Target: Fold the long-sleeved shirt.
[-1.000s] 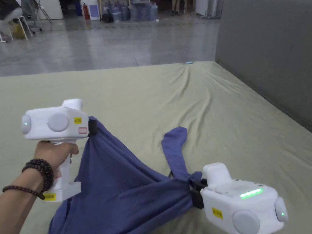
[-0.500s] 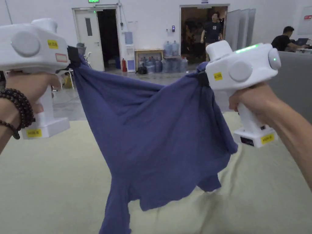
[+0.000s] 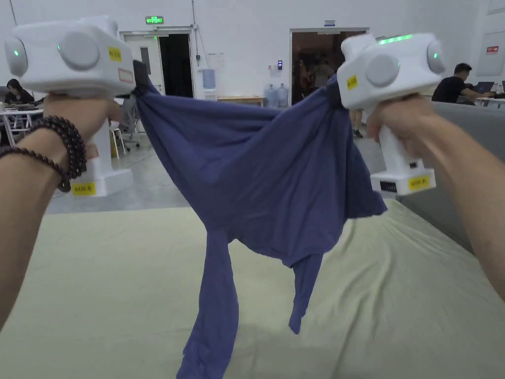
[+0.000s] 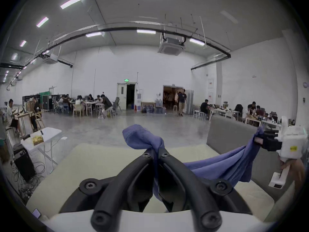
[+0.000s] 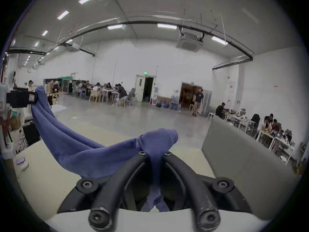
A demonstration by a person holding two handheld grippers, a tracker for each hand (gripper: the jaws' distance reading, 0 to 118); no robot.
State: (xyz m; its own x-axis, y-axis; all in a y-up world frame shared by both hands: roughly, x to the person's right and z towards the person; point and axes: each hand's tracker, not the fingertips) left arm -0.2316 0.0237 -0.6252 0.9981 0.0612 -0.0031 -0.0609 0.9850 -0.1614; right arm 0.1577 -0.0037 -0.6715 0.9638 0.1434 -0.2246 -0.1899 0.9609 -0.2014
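A blue long-sleeved shirt (image 3: pixel 266 177) hangs in the air, stretched between my two grippers above the bed. My left gripper (image 3: pixel 139 79) is shut on its upper left corner, and a bunch of blue cloth (image 4: pixel 142 137) pokes out past the jaw tips (image 4: pixel 155 152). My right gripper (image 3: pixel 334 89) is shut on the upper right corner, with cloth (image 5: pixel 158 138) bulging over its tips (image 5: pixel 154 153). Two sleeves dangle below: the longer one (image 3: pixel 212 316) reaches down toward the sheet, the shorter one (image 3: pixel 303 291) hangs free.
A pale green sheet covers the bed (image 3: pixel 394 296) under the shirt. A grey partition (image 3: pixel 458 163) runs along the bed's right side. Beyond the bed lies a concrete floor (image 4: pixel 103 126), with people sitting at tables (image 5: pixel 103 91) and a person by the far doorway (image 5: pixel 198 100).
Both grippers lifted the shirt off the bed and spread it at head height. Since half a second ago they have risen a little, and the sleeves have dropped to hang straight.
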